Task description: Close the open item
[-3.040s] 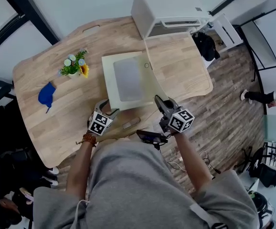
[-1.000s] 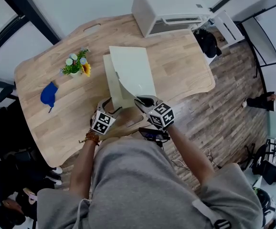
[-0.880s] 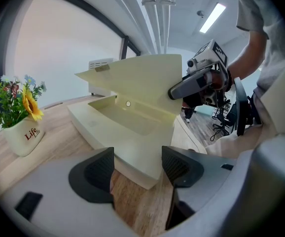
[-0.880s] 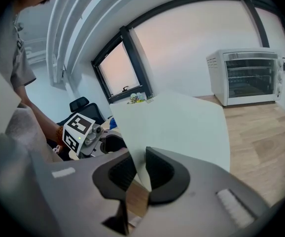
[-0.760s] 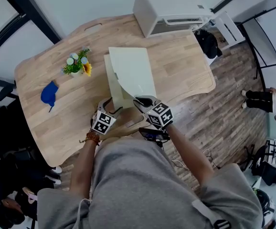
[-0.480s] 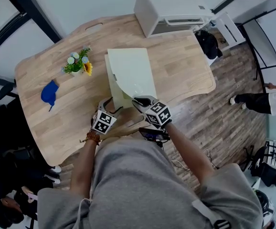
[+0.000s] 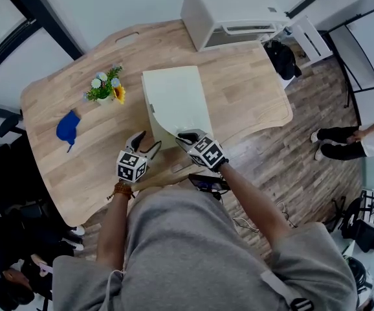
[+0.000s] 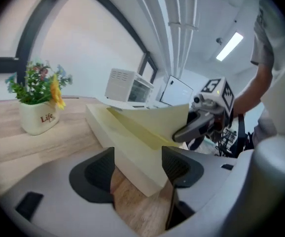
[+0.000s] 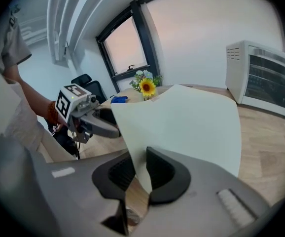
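Note:
A pale cream flat box (image 7: 153,105) lies on the wooden table (image 7: 70,167), its hinged lid (image 7: 179,99) tilted low over it. My right gripper (image 7: 186,137) is shut on the lid's near corner; in the right gripper view the thin lid (image 9: 182,127) runs between the pads (image 9: 158,168). My left gripper (image 7: 145,144) stands open just short of the box's near left corner, not touching it. In the left gripper view the box (image 8: 127,142) shows beyond the spread pads (image 8: 97,174), with the right gripper (image 8: 201,125) holding the lid up at the right.
A small pot of flowers (image 7: 103,91) and a blue cloth (image 7: 64,127) sit left of the box. A white oven (image 7: 229,8) stands at the table's far edge. A dark device (image 7: 206,182) hangs by the near edge. A person's legs (image 7: 342,135) show on the floor at right.
The lid, lying open to the right three seconds ago, has swung over the box and dropped lower in the last second. My left gripper has drawn back from the box front.

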Motion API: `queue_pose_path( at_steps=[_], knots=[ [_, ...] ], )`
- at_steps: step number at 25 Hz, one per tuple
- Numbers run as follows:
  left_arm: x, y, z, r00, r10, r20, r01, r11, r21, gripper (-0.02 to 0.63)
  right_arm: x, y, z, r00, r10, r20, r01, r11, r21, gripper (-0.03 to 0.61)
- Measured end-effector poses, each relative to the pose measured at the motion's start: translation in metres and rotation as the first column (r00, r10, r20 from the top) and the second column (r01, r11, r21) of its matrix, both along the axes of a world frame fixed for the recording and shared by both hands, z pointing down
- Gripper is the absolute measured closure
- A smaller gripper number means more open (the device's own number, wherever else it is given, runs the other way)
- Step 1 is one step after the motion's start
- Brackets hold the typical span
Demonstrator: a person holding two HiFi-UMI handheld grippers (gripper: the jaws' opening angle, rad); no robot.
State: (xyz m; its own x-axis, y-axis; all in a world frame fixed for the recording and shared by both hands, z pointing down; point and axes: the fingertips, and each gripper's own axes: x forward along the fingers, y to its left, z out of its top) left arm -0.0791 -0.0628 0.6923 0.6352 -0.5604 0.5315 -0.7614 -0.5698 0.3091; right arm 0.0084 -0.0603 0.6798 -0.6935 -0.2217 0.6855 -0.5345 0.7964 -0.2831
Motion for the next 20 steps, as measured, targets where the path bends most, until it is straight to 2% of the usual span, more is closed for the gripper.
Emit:
queue_pose_path(
  at_steps=[3, 7, 11, 15, 20],
  knots=[
    [-0.030, -0.022, -0.020, 0.989, -0.128, -0.071, 0.129, 0.992, -0.001, 0.324, -0.003, 0.001, 0.003, 0.998, -0.037, -0.055, 0.038, 0.999, 0.011, 0.520],
    [-0.048, -0.057, -0.038, 0.970, -0.226, -0.087, 0.227, 0.974, 0.002, 0.324, -0.006, 0.002, 0.009, 0.991, -0.073, -0.115, 0.077, 0.997, 0.028, 0.518],
    [-0.038, -0.087, -0.034, 0.968, -0.245, -0.045, 0.244, 0.969, -0.019, 0.324, -0.009, 0.003, 0.015, 0.983, -0.105, -0.152, 0.109, 0.994, 0.017, 0.517],
    [-0.027, -0.102, -0.015, 0.969, -0.248, 0.011, 0.248, 0.965, -0.080, 0.324, -0.012, 0.008, 0.016, 0.974, -0.142, -0.178, 0.148, 0.989, 0.022, 0.515],
    [-0.024, -0.111, -0.003, 0.951, -0.308, -0.008, 0.304, 0.942, -0.141, 0.324, -0.012, 0.015, 0.019, 0.954, -0.190, -0.232, 0.204, 0.978, 0.038, 0.514]
  ],
)
